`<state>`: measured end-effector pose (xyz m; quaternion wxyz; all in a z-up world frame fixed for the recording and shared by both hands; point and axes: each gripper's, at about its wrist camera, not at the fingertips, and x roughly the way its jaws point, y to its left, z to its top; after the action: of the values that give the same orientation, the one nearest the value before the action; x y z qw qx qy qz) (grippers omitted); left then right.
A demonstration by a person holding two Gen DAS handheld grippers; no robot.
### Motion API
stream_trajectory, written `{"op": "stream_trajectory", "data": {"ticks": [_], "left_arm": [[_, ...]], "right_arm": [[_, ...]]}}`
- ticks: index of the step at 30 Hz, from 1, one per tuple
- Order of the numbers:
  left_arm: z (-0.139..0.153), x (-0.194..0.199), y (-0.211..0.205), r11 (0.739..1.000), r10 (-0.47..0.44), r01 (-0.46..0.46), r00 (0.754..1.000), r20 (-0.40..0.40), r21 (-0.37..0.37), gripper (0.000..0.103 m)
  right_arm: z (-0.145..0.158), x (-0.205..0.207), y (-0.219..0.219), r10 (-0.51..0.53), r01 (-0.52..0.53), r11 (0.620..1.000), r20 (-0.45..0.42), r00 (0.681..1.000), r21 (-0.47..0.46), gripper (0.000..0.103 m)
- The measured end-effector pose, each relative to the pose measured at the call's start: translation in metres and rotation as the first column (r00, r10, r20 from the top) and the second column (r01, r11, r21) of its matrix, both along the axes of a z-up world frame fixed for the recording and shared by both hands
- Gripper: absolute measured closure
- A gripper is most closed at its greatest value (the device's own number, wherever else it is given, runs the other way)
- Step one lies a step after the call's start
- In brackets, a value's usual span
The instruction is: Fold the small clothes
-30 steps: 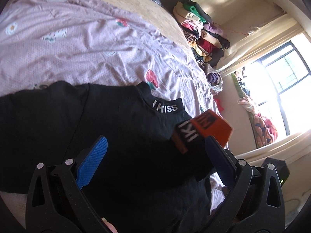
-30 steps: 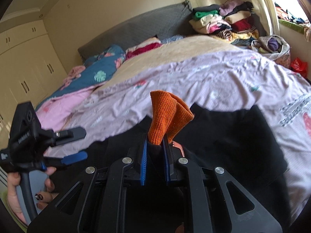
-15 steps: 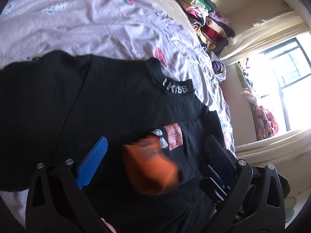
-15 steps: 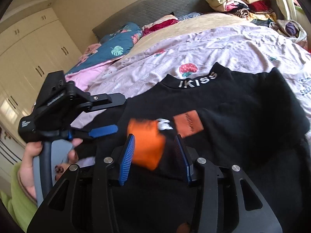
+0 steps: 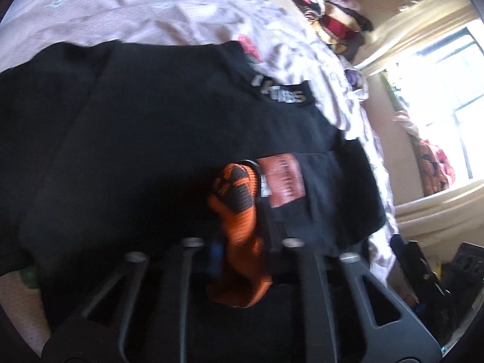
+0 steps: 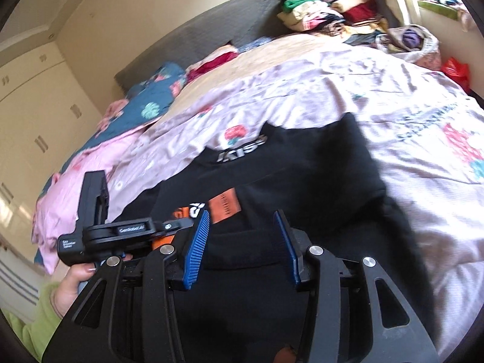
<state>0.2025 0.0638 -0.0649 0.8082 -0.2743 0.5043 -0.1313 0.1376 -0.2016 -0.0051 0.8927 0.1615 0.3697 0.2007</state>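
Note:
A black top (image 6: pixel 302 166) with "IKISS" on its collar (image 6: pixel 242 152) lies spread on the pink bedsheet (image 6: pixel 393 90). It has an orange patch (image 6: pixel 225 208) on the chest. In the left wrist view the top (image 5: pixel 151 121) fills the middle, and my left gripper (image 5: pixel 242 220) has its jaws closing on the sleeve's orange cuff (image 5: pixel 234 190), which sits pinched between them. The right wrist view shows that left gripper (image 6: pixel 178 227) low at the left, held by a hand (image 6: pixel 75 281). My right gripper (image 6: pixel 242 216) hovers over the top's lower part, open with nothing between its blue pads (image 6: pixel 196 248).
A pile of folded clothes (image 6: pixel 332 9) sits at the bed's far corner by the grey headboard (image 6: pixel 196 39). Pillows (image 6: pixel 157 96) lie at the left. A wardrobe (image 6: pixel 30 106) stands beyond the bed. A bright window (image 5: pixel 447 75) is at the right.
The right gripper let go of the orange cuff, opened and drew back. The left gripper came down and closed on the cuff, which dropped onto the top's chest.

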Motion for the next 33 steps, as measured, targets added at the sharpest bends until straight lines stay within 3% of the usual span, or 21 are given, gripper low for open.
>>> {"op": "stream_trajectory", "data": {"ticks": [11,15,26,33], "left_arm": [[0.088,-0.019,0.02,1.0,0.001,0.001,0.968,0.25,-0.01,0.096],[0.085,-0.022,0.026,0.999,-0.005,-0.004,0.971,0.24,0.038,0.096],[0.045,-0.012,0.036,0.993,0.028,-0.042,0.992,0.121,0.114,0.093],[0.056,-0.024,0.049,0.972,0.078,-0.112,0.983,0.169,0.207,0.092]], "right_arm": [[0.008,0.003,-0.044,-0.12,0.12,0.993,0.014,0.993,-0.004,0.059],[0.005,0.009,-0.043,-0.12,0.12,0.993,0.004,0.993,-0.019,0.059],[-0.007,0.033,-0.013,-0.063,0.057,0.989,-0.037,0.997,-0.136,0.059],[-0.022,0.047,0.005,-0.024,0.008,0.981,-0.084,0.996,-0.192,0.057]]}}
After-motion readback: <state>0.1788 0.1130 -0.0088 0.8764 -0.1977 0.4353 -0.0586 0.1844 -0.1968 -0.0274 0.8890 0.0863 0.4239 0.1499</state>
